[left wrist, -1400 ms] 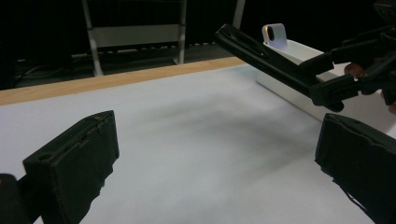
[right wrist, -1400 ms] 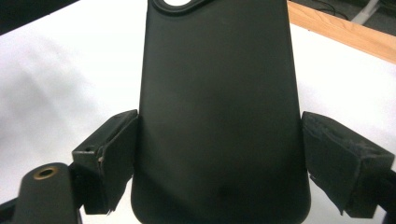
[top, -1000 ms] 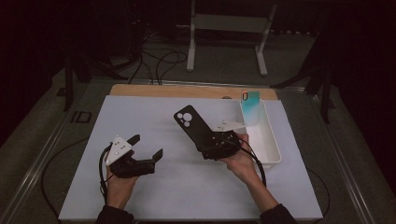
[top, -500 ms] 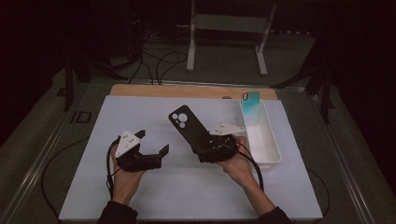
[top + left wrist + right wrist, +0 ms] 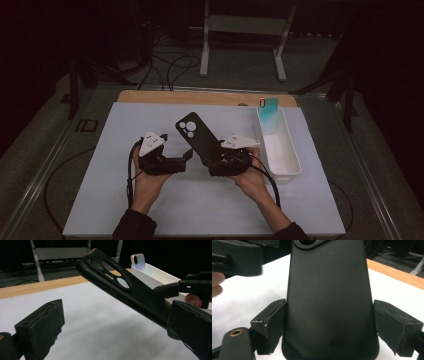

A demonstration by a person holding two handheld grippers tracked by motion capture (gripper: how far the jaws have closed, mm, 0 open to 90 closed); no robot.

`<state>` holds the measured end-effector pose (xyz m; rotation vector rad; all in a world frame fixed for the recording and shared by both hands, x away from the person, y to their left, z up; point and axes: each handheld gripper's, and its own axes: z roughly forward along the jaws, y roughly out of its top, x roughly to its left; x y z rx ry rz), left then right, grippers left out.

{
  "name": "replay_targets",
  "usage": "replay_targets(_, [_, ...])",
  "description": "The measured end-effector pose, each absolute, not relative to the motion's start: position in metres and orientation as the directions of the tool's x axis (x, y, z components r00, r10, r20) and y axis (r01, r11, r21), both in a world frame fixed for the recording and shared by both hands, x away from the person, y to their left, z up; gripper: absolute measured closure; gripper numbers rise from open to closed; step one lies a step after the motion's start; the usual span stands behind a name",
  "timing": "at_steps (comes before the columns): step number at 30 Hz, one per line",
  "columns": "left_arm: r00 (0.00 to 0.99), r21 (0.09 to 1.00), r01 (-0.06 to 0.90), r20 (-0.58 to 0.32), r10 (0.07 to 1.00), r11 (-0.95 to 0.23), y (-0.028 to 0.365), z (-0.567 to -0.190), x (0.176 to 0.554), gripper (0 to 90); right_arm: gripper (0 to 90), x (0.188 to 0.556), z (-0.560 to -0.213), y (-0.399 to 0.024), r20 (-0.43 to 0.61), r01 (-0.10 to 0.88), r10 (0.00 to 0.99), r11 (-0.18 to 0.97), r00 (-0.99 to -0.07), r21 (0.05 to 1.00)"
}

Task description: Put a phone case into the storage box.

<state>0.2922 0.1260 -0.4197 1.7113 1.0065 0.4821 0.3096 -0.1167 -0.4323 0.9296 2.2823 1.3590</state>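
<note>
The left gripper [image 5: 186,156] has moved rightward across the bench toward the black phone case [image 5: 197,137]. The right gripper [image 5: 207,161], clamped on the case, has carried it left, closing the gap.

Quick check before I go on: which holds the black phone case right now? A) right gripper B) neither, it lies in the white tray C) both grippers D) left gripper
A: the right gripper has its jaws closed on the sides of the black phone case, while the left gripper is open beside it.
</note>
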Motion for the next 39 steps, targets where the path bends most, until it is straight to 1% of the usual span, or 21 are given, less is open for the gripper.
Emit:
replay_targets(5, [0.562,0.905,0.414,-0.170,0.810,-0.097,0.118,-0.420,0.296,3.7,14.4,0.308,-0.434,-0.114,0.055,0.361,0.668,0.330,-0.742,0.872])
replay_targets(9, [0.562,0.901,0.425,-0.185,0.806,-0.089,0.114,-0.421,0.298,8.0,14.4,0.307,-0.434,-0.112,0.056,0.350,0.662,0.320,-0.748,0.881])
replay_targets(13, [0.579,0.897,0.434,-0.208,0.788,-0.083,0.109,-0.421,0.301,17.3,14.4,0.305,-0.434,-0.109,0.048,0.330,0.654,0.316,-0.755,0.889])
replay_targets(18, [0.599,0.889,0.453,-0.248,0.761,-0.066,0.107,-0.421,0.302,37.3,14.2,0.304,-0.434,-0.106,0.037,0.311,0.648,0.314,-0.761,0.897])
replay_targets(19, [0.613,0.885,0.462,-0.271,0.742,-0.058,0.108,-0.422,0.303,37.3,14.2,0.304,-0.434,-0.106,0.037,0.308,0.650,0.309,-0.759,0.900])
replay_targets(20, [0.619,0.885,0.463,-0.278,0.735,-0.055,0.108,-0.421,0.303,42.2,14.1,0.304,-0.434,-0.106,0.039,0.307,0.653,0.302,-0.757,0.903])
replay_targets(23, [0.635,0.884,0.465,-0.288,0.717,-0.056,0.107,-0.422,0.304,49.0,14.0,0.305,-0.434,-0.106,0.037,0.301,0.661,0.291,-0.749,0.908])
replay_targets(24, [0.635,0.884,0.465,-0.288,0.717,-0.056,0.107,-0.422,0.304,50.8,14.0,0.305,-0.434,-0.106,0.037,0.301,0.661,0.291,-0.749,0.908])
replay_targets(25, [0.638,0.882,0.469,-0.298,0.710,-0.051,0.105,-0.422,0.304,50.8,14.0,0.305,-0.435,-0.106,0.033,0.299,0.668,0.288,-0.744,0.910])
replay_targets(26, [0.638,0.882,0.470,-0.301,0.709,-0.049,0.105,-0.422,0.304,56.2,14.0,0.306,-0.436,-0.103,0.035,0.299,0.676,0.279,-0.736,0.912])
replay_targets(32, [0.637,0.878,0.476,-0.313,0.705,-0.040,0.104,-0.421,0.306,64.8,14.0,0.305,-0.439,-0.098,0.001,0.280,0.692,0.291,-0.722,0.915])
replay_targets(36, [0.647,0.884,0.466,-0.315,0.695,-0.033,0.102,-0.421,0.305,72.3,14.0,0.306,-0.441,-0.095,0.011,0.290,0.697,0.284,-0.717,0.914])
replay_targets(39, [0.653,0.888,0.459,-0.321,0.686,-0.022,0.101,-0.421,0.304,75.9,14.0,0.306,-0.442,-0.094,0.015,0.293,0.700,0.279,-0.714,0.915])
